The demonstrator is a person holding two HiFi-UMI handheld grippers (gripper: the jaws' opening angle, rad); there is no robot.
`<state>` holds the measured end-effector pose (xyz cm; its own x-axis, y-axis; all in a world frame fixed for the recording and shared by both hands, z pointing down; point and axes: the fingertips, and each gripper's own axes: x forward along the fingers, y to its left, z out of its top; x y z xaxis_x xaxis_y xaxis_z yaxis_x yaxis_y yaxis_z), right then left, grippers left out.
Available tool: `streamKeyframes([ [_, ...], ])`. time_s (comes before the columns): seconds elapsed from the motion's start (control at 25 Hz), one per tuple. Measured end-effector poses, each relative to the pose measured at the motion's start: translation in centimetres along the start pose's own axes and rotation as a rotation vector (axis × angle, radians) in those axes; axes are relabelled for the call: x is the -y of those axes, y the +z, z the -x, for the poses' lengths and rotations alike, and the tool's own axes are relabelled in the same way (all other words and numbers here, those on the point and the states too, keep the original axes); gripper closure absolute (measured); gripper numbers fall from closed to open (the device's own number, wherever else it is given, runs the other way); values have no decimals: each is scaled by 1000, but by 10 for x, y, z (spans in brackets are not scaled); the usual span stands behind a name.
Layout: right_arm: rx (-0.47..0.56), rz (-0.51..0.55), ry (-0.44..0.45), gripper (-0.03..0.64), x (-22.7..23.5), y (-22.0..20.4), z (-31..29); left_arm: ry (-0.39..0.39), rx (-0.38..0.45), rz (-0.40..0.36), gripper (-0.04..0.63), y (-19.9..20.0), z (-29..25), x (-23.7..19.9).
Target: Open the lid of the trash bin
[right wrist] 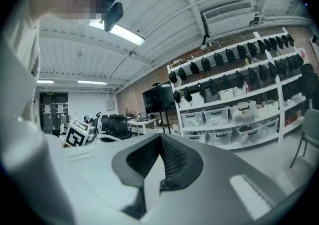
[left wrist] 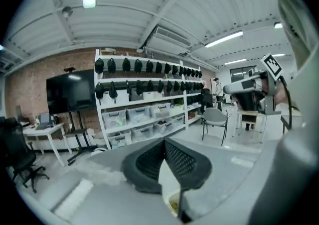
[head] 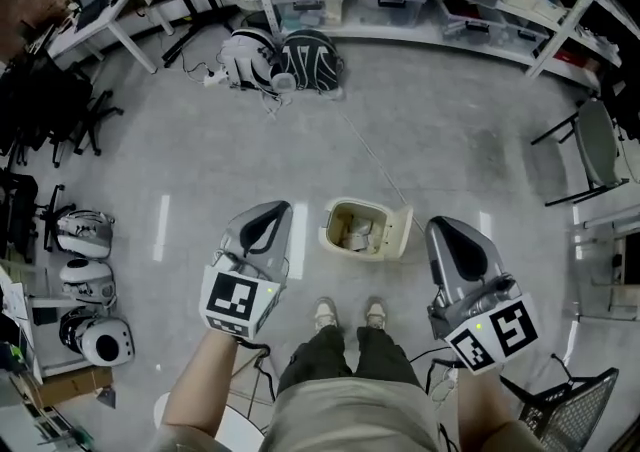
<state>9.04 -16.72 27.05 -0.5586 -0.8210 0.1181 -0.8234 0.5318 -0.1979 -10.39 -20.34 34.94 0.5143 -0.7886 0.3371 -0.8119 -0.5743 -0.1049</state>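
A small cream trash bin (head: pixel 352 229) stands on the grey floor just ahead of the person's shoes. Its lid (head: pixel 400 231) is swung up and over to the right, and rubbish shows inside. My left gripper (head: pixel 264 230) hangs to the left of the bin, apart from it, jaws shut on nothing. My right gripper (head: pixel 457 246) hangs to the bin's right, beside the lid and apart from it, also shut and empty. In the left gripper view the jaws (left wrist: pixel 163 142) meet at the tip. The right gripper view shows its jaws (right wrist: pixel 160 137) closed the same way.
White shelving (head: pixel 400 0) with plastic boxes runs along the back. Two rucksacks (head: pixel 283 60) lie before it, with a thin cable (head: pixel 375 165) trailing toward the bin. Helmets (head: pixel 88 285) and office chairs (head: pixel 50 115) stand at the left, a grey chair (head: pixel 597 145) at the right.
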Motion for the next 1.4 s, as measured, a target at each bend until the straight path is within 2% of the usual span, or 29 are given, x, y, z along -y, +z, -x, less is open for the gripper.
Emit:
streamKeyframes([
  [0.24, 80, 45, 29, 614, -28, 53, 30, 57, 127, -21, 594, 82, 67, 10],
  [0.4, 117, 73, 59, 614, -51, 78, 49, 69, 245, -37, 594, 125, 103, 22],
  [0.56, 146, 108, 99, 614, -69, 103, 60, 100, 286, -46, 594, 152, 126, 31],
  [0.8, 153, 164, 143, 614, -86, 116, 65, 111, 304, -90, 594, 165, 148, 41],
  [1.4, 136, 138, 140, 614, -79, 112, 52, 126, 293, -89, 594, 167, 145, 33],
])
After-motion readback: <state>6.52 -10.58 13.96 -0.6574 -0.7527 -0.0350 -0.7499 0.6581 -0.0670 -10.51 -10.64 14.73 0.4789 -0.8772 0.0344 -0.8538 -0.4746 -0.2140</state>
